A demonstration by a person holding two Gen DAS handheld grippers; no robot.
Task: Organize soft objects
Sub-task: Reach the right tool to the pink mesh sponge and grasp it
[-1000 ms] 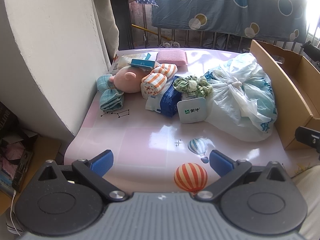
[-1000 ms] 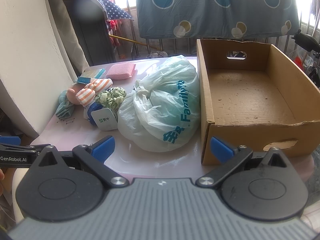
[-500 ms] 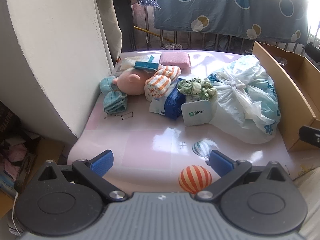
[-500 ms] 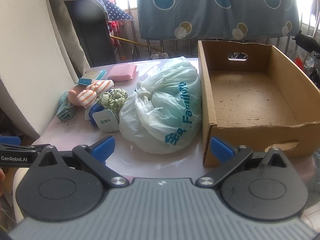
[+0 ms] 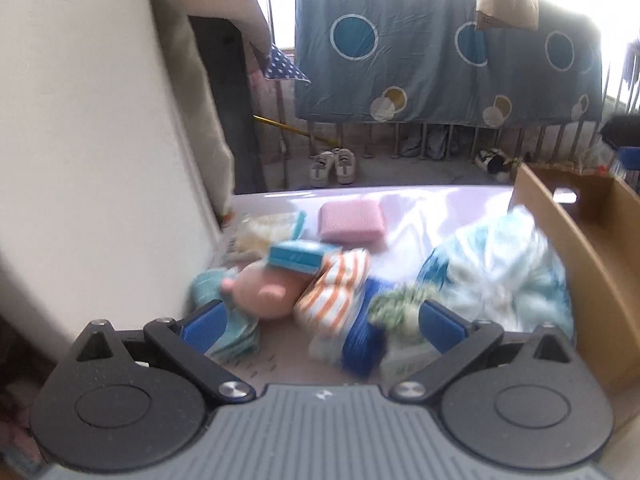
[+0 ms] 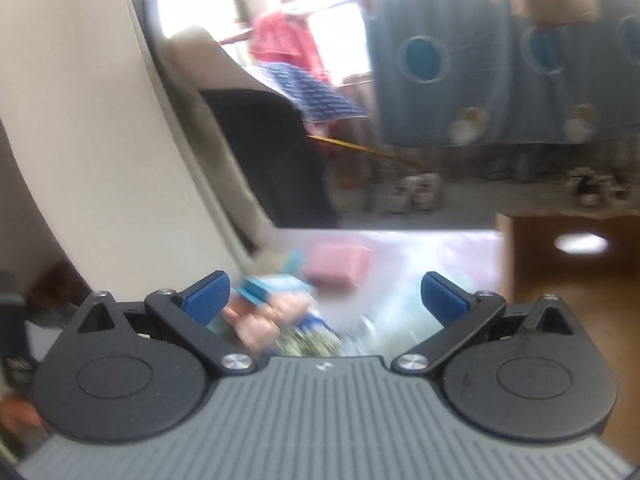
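Soft things lie in a heap on the pale pink table (image 5: 420, 208): a pink plush pig (image 5: 264, 292), orange-striped rolled cloths (image 5: 332, 292), a teal cloth (image 5: 232, 336), a green scrunchie (image 5: 396, 304), a pink sponge pad (image 5: 352, 220) and a knotted white plastic bag (image 5: 504, 280). My left gripper (image 5: 320, 322) is open and empty, close over the pig and striped cloths. My right gripper (image 6: 324, 300) is open and empty, above the same heap; its view is blurred, showing the pig (image 6: 260, 320) and pink pad (image 6: 340, 264).
A cardboard box (image 5: 592, 248) stands at the right of the table, also in the right wrist view (image 6: 568, 280). A white wall (image 5: 100, 160) borders the left. A teal carton (image 5: 296, 256) rests on the pig. A blue blanket (image 5: 440, 40) hangs behind.
Both grippers have moved forward and tilted up toward the heap; the objects now sit between the fingers and both views are motion-blurred. Both jaws stay open.
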